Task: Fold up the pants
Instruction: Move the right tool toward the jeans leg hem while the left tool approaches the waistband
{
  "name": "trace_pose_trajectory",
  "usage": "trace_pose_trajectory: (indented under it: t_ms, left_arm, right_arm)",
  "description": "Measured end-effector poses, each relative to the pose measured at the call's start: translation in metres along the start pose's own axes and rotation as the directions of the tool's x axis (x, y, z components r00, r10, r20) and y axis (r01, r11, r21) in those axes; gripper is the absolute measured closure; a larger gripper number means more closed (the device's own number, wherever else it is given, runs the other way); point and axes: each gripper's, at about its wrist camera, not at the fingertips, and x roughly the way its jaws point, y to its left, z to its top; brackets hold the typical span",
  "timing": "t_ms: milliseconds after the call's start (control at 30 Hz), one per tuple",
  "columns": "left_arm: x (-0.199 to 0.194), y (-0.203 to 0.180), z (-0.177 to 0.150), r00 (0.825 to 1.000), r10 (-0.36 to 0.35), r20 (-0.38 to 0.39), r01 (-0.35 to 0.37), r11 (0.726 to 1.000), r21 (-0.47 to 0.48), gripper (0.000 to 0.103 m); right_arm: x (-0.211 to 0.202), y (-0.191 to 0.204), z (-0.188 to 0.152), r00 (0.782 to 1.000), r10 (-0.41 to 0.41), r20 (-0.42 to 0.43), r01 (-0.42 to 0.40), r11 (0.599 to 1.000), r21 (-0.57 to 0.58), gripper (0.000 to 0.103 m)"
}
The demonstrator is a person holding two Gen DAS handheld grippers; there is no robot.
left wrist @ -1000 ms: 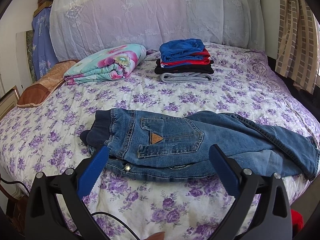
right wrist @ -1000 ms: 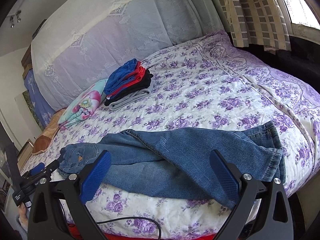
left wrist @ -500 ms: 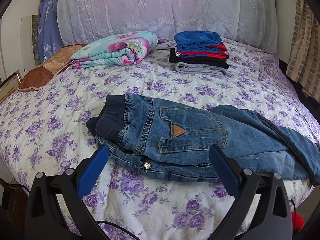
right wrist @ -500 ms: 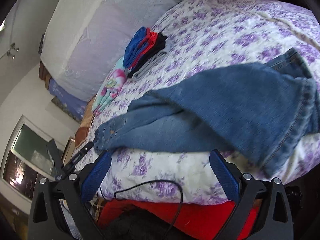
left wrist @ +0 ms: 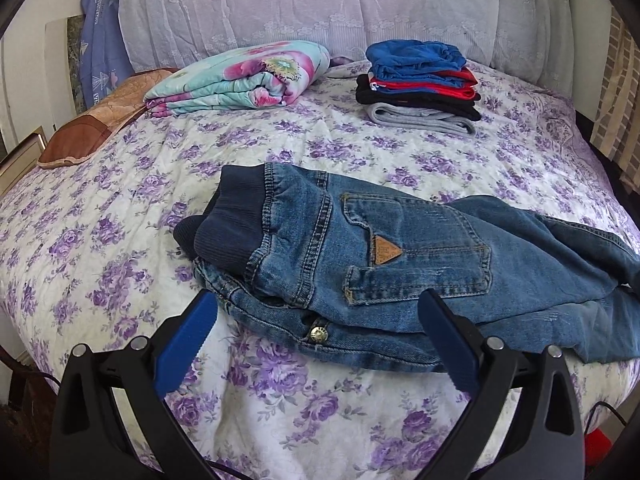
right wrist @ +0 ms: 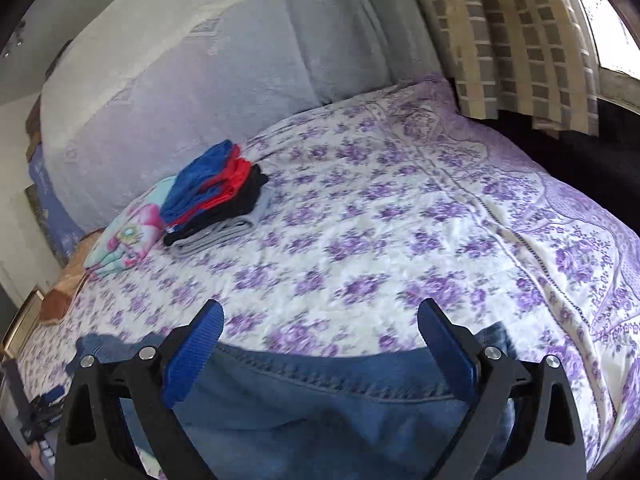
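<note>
The jeans point(left wrist: 400, 264) lie on the bed point(left wrist: 120, 240). Both the left gripper point(left wrist: 316, 320) and right gripper point(right wrist: 320, 328) have jaws wide apart, holding nothing.

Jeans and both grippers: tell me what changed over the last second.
The left gripper moved closer to the waistband end of the jeans. The right gripper swung in low over the leg end of the jeans. Both jaws stayed open, gripping nothing. The jeans, clothes stack and blanket stayed put.
</note>
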Motion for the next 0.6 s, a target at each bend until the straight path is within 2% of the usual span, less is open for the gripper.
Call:
trace_pose_trajectory:
  t_ms: [100, 200, 267, 333, 433, 533, 600]
  left_arm:
    - [0.009, 0.007, 0.002, 1.0, -0.004, -0.017, 0.004, 1.0, -0.019, 0.005]
    - [0.019, 0.015, -0.001, 0.997, -0.037, -0.06, 0.035, 0.999, -0.039, 0.005]
    - [0.027, 0.022, -0.003, 0.995, -0.051, -0.087, 0.047, 0.998, -0.052, 0.005]
    - [0.033, 0.028, -0.005, 0.992, -0.066, -0.107, 0.058, 0.996, -0.074, 0.005]
    - [0.041, 0.038, -0.001, 0.987, -0.097, -0.127, 0.08, 0.988, -0.132, 0.004]
    - [0.047, 0.04, 0.024, 0.993, -0.041, -0.109, 0.024, 0.988, -0.154, 0.005]
    - [0.046, 0.043, 0.042, 0.994, -0.04, -0.1, 0.02, 0.98, -0.198, 0.005]
  right_arm:
    - [-0.015, 0.019, -0.035, 0.994, 0.093, -0.051, -0.095, 0.995, -0.03, 0.005]
    - [-0.016, 0.023, -0.076, 0.97, 0.193, -0.15, -0.187, 0.981, 0.054, 0.005]
    - [-0.01, 0.022, -0.098, 0.949, 0.227, -0.219, -0.209, 0.973, 0.102, 0.005]
    - [-0.001, 0.017, -0.107, 0.941, 0.215, -0.259, -0.191, 0.975, 0.116, 0.005]
    - [0.016, 0.005, -0.094, 0.952, 0.173, -0.252, -0.148, 0.983, 0.112, 0.005]
    - [0.048, -0.016, -0.053, 0.97, 0.111, -0.214, -0.091, 0.991, 0.101, 0.005]
    - [0.062, -0.026, -0.023, 0.984, 0.053, -0.171, -0.035, 0.993, 0.109, 0.005]
